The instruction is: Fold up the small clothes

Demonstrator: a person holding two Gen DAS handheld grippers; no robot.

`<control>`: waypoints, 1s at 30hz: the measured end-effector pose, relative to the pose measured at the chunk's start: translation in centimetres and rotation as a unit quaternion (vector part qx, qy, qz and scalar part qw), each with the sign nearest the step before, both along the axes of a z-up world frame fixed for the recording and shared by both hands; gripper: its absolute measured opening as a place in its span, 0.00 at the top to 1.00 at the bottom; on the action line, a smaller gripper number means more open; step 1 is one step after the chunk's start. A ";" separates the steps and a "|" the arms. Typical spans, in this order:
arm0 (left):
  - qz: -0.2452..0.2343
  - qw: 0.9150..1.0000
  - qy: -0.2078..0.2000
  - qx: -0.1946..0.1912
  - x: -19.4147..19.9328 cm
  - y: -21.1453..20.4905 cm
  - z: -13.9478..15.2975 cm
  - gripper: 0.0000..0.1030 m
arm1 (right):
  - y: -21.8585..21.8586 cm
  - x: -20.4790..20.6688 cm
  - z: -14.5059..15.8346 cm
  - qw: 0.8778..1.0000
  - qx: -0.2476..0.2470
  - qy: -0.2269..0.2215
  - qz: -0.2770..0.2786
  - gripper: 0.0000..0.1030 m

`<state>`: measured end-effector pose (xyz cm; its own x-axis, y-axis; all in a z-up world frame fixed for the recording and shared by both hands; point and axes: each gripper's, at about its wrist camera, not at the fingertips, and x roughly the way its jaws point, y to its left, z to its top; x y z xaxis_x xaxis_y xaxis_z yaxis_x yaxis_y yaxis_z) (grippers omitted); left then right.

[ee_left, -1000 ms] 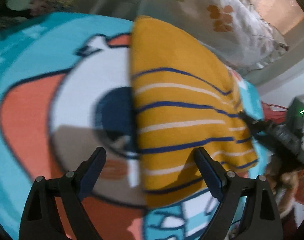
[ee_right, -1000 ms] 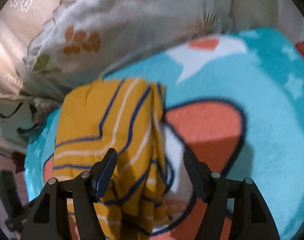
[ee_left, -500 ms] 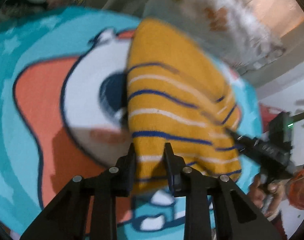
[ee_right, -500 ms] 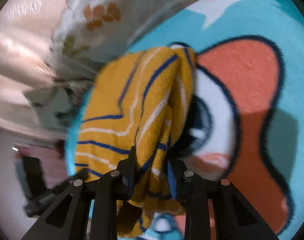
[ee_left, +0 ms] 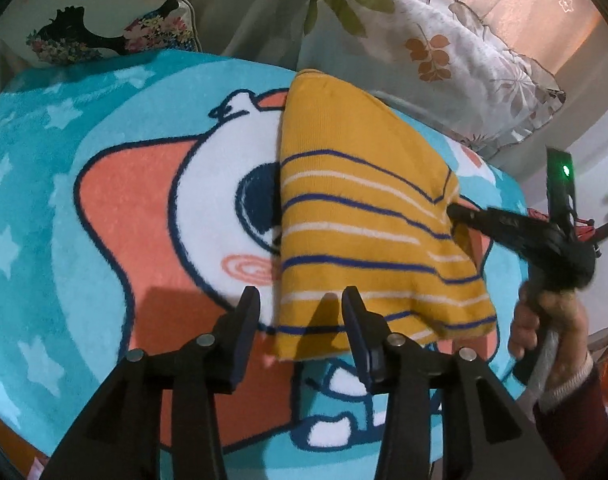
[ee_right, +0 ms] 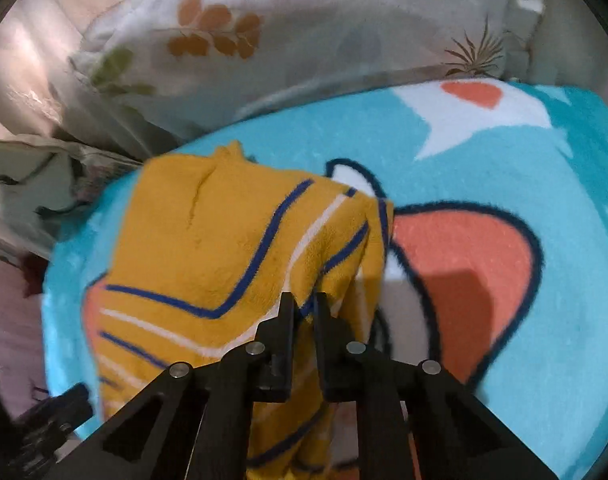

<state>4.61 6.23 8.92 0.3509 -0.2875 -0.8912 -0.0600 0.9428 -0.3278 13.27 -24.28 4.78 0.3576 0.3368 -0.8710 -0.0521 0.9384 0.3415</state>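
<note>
A small yellow garment with blue and white stripes lies folded on a turquoise cartoon blanket. My left gripper is open, its fingers either side of the garment's near left corner, just above it. My right gripper is shut on the garment, pinching a raised fold at its near edge. In the left wrist view the right gripper reaches in from the right and grips the garment's right edge.
Floral pillows lie along the back of the blanket. The person's hand holds the right gripper's handle at the right. A dark patterned cushion sits at the back left.
My left gripper, shut on the garment's near edge half a second ago, has opened and released it. My right gripper closed on the garment and stays shut on it.
</note>
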 end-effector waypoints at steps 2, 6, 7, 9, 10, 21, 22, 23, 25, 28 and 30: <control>-0.007 1.000 -0.003 0.007 -0.3 -0.1 0.1 0.57 | 0.1 0.7 0.3 0.999 -0.032 -0.004 -0.003 0.94; -0.024 1.000 0.002 0.013 -0.4 -0.6 -0.1 0.54 | 0.7 1.8 -0.8 0.984 -0.180 -0.002 -0.002 0.97; -0.031 0.999 0.002 0.016 -0.4 -0.8 0.0 0.54 | 0.5 1.8 -0.9 0.983 -0.182 0.007 -0.006 0.97; -0.041 0.999 -0.006 0.016 -0.4 -0.9 0.6 0.54 | -1.2 0.5 0.7 0.995 -0.091 0.004 -0.036 0.96; -0.046 0.999 -0.009 0.014 -0.2 -1.0 0.8 0.54 | -1.7 -0.5 1.9 0.998 -0.042 -0.005 -0.044 0.96; -0.191 0.979 -0.056 0.043 9.0 -9.6 2.9 0.46 | 1.7 -10.3 -0.7 0.993 0.114 0.011 -0.036 1.00; -0.208 0.975 -0.055 0.046 9.9 -10.9 2.3 0.46 | 1.5 -10.4 -1.8 0.993 0.108 0.016 -0.043 1.00; -0.227 0.972 -0.044 0.047 11.1 -12.4 1.2 0.46 | 1.3 -10.5 -2.4 0.992 0.111 0.017 -0.048 1.00; -0.244 0.968 -0.017 0.053 12.6 -14.4 -0.6 0.46 | 1.1 -10.8 -2.6 0.990 0.124 0.011 -0.058 1.00; -0.250 0.965 -0.003 0.084 14.1 -16.6 -3.2 0.46 | 0.9 -11.8 -2.5 0.991 0.120 0.001 -0.057 1.00; -0.254 0.963 -0.012 0.093 14.5 -17.5 -3.6 0.37 | 0.9 -12.1 -2.6 0.991 0.122 -0.004 -0.059 1.00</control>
